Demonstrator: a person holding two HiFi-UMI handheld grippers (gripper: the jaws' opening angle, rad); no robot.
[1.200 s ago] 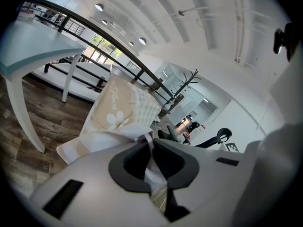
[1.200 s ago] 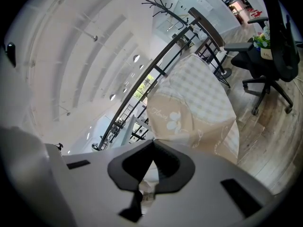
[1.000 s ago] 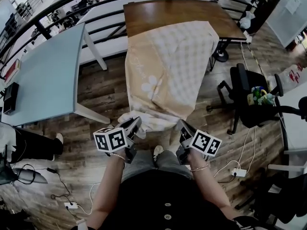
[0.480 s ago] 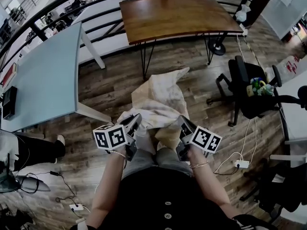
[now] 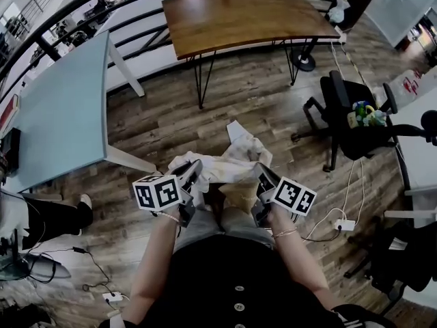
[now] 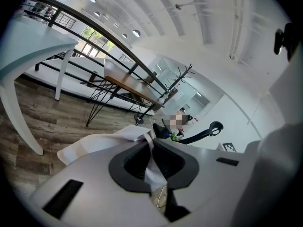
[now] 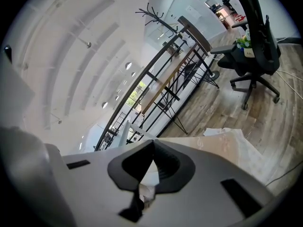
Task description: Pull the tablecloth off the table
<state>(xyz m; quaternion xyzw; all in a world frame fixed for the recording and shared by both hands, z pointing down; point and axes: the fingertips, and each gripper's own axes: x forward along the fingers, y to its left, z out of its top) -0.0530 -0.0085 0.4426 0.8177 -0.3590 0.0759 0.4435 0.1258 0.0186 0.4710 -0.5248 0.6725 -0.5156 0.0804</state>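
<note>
Cream tablecloth point(image 5: 229, 161) bunched low over the floor point(image 5: 171, 115), well clear of the far wooden table point(image 5: 239, 19) | left gripper point(image 5: 194, 171) and right gripper point(image 5: 260, 175) both clamped on its near edge, so it hangs between them | table bare, pull looks done

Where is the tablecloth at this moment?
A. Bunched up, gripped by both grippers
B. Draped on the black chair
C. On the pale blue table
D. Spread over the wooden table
A: the tablecloth hangs crumpled between the left gripper and the right gripper, both shut on it; the wooden table carries no cloth.
</note>
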